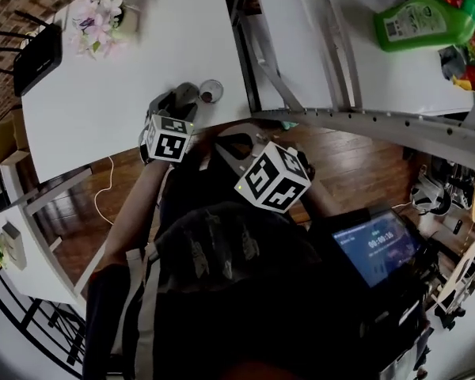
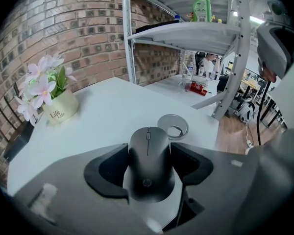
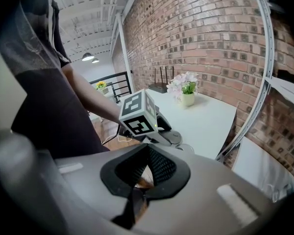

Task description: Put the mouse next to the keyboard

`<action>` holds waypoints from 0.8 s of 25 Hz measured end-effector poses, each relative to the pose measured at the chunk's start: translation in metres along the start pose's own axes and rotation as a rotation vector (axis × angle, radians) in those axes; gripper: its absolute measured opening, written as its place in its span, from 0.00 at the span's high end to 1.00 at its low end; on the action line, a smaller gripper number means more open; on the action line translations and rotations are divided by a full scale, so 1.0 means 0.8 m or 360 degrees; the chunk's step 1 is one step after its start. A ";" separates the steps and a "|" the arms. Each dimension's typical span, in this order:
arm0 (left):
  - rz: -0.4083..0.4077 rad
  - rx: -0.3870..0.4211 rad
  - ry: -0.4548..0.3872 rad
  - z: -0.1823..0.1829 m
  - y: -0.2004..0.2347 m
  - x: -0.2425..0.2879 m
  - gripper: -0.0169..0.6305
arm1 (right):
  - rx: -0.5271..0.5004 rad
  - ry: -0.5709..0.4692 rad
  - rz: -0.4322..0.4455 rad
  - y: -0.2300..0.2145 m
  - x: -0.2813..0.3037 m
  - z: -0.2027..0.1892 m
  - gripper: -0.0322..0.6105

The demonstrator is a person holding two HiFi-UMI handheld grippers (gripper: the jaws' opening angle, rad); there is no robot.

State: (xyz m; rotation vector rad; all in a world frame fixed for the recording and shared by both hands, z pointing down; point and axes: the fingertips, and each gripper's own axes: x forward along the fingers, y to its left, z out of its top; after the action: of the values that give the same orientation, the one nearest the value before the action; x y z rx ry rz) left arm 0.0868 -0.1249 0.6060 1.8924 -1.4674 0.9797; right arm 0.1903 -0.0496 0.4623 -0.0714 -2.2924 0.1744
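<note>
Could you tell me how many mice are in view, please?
1: the mouse, gripped between the left gripper's jaws at the white table's edge. Others may be hidden.

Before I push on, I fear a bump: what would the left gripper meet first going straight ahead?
Probably the white table near its round cable grommet, just ahead of the held mouse; depth is unclear.

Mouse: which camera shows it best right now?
The left gripper view: the mouse fills the centre, clamped between the left tongs. In the head view and the right gripper view only those tongs show; the mouse itself cannot be made out.
</note>
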 end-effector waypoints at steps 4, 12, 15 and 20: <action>-0.0030 0.0013 -0.0003 0.009 -0.009 0.005 0.54 | -0.0002 0.0002 0.0015 0.002 -0.001 -0.005 0.94; -0.0028 -0.0058 -0.0017 0.015 -0.007 0.002 0.54 | 0.0001 -0.0023 0.0028 0.006 0.000 -0.007 0.94; -0.0052 -0.0039 -0.0040 0.017 -0.016 0.012 0.54 | 0.0014 -0.0014 0.0022 0.007 -0.003 -0.013 0.94; -0.0043 0.0012 -0.0036 0.022 -0.013 0.012 0.54 | 0.0040 -0.0004 0.0008 0.008 0.001 -0.012 0.94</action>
State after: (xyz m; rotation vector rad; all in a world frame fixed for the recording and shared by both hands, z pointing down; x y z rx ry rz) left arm 0.1022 -0.1415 0.6041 1.9300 -1.4491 0.9555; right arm 0.1972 -0.0422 0.4684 -0.0636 -2.2922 0.2062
